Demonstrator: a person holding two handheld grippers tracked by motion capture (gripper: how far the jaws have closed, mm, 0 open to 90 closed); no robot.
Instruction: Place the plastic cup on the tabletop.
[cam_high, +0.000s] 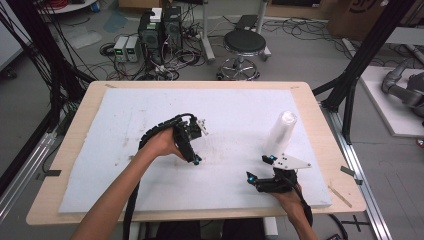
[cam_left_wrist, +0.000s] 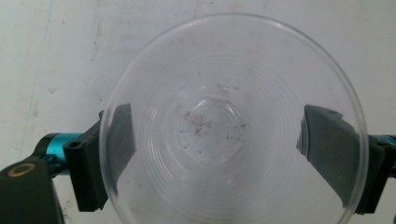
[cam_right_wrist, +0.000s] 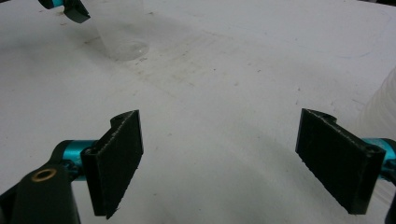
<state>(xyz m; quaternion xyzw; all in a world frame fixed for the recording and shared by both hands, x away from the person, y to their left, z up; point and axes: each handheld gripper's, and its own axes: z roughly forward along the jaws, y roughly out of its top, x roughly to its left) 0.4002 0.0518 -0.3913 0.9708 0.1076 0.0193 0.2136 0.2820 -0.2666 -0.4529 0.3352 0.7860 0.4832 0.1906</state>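
Hidden: clear cup (cam_left_wrist: 233, 126) hard to make out in the high view, behind left gripper (cam_high: 192, 145).
Left gripper: jaws either side of the cup; contact cannot be told.
Cup axis: upright on white foam sheet (cam_high: 235, 112), mouth up.
Right gripper (cam_high: 260, 167): jaws wide apart, empty, just beside stack of clear cups (cam_high: 280, 132).
Stack: tilted, right of the cup.

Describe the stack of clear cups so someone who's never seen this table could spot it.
On the white foam sheet covering the wooden table, look toward the right half, just beyond the right gripper. The stack of clear plastic cups stands there as a tall translucent column, unlike the single clear cup sitting between the left gripper's jaws.
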